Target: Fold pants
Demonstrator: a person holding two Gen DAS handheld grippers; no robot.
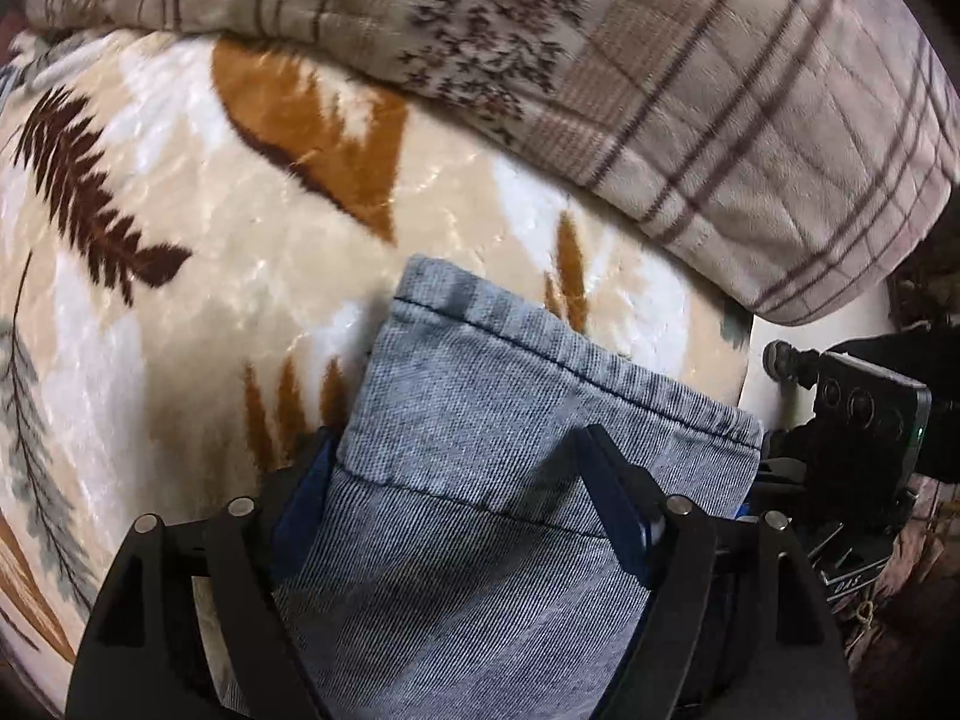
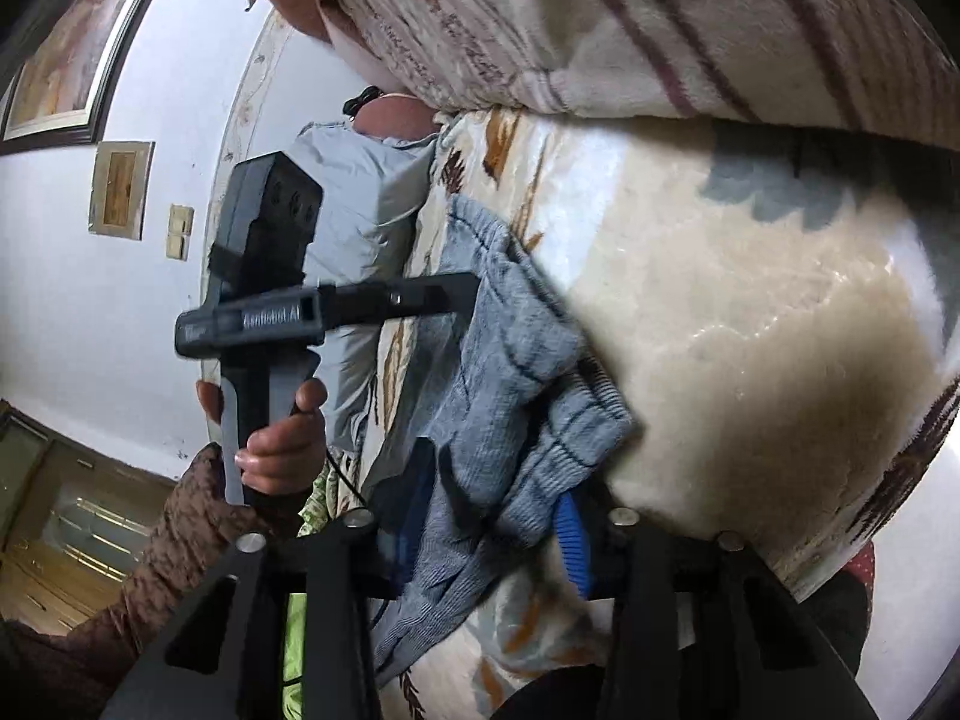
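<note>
Denim pants [image 1: 480, 420], twill-woven with stitched hems, sit pinched in both left gripper [image 1: 474, 474] and right gripper [image 2: 492, 516] above plush blanket [image 1: 180, 300].

A plush cream blanket [image 1: 198, 276] printed with brown, orange and grey-green leaves is covering the bed, its pile shining where the light is catching it. A thicker quilt [image 1: 690, 78] in beige plaid with a dark floral panel is lying bunched along the far edge, overlapping the blanket. In the right wrist view a grey pillow [image 2: 366, 198] is resting beside the blanket, and a pale wall [image 2: 90, 324] is rising behind it. A dark-framed picture [image 2: 66, 54] is hanging on that wall, with a smaller framed piece [image 2: 120, 189] and a cream switch plate [image 2: 180, 231] just beside it. Wooden flooring [image 2: 54, 546] is showing low at the left
</note>
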